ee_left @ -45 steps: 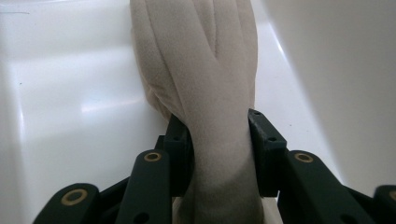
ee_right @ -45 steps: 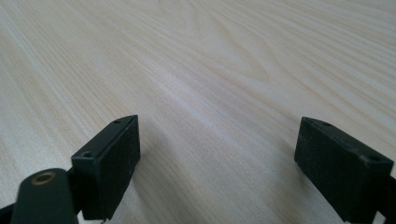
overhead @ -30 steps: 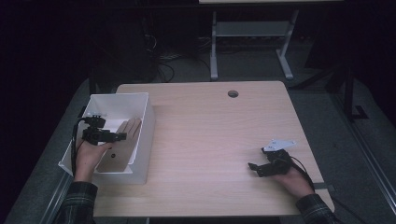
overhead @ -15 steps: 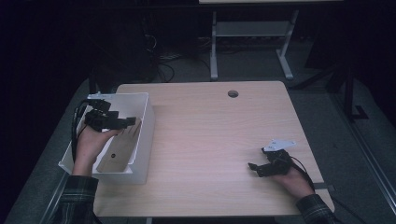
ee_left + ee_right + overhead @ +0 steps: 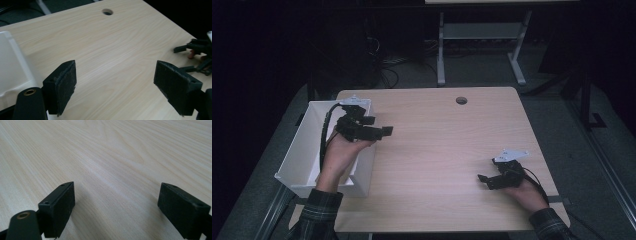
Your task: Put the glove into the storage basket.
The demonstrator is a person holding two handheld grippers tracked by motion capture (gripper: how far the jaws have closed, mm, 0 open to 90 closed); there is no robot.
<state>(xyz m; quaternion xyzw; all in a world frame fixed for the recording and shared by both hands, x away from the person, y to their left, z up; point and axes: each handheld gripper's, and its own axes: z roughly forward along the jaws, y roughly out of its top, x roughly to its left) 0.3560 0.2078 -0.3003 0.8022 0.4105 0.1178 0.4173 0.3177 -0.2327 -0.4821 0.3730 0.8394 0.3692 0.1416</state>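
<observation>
My left gripper point(image 5: 380, 127) is held by a hand above the right wall of a white bin point(image 5: 301, 150), its tips reaching out over the wooden table point(image 5: 437, 145). Its jaws stand wide apart with nothing between them, as the left gripper view point(image 5: 116, 85) confirms. My right gripper point(image 5: 486, 181) rests low on the table near the front right, pointing left. It is open too, and in the right gripper view point(image 5: 117, 207) only bare wood lies between its pads. The bin's inside is partly hidden by the hand and cable.
A round cable hole point(image 5: 461, 100) sits near the table's far edge, also seen in the left gripper view as the hole point(image 5: 107, 11). The bin's rim point(image 5: 10, 62) is at that view's left, the other gripper point(image 5: 197, 50) at its right. Dark floor and a metal stand point(image 5: 482, 45) lie beyond.
My left gripper has lifted out of the bin and swung right and forward, over the bin's right wall toward the table. The right gripper has stayed put.
</observation>
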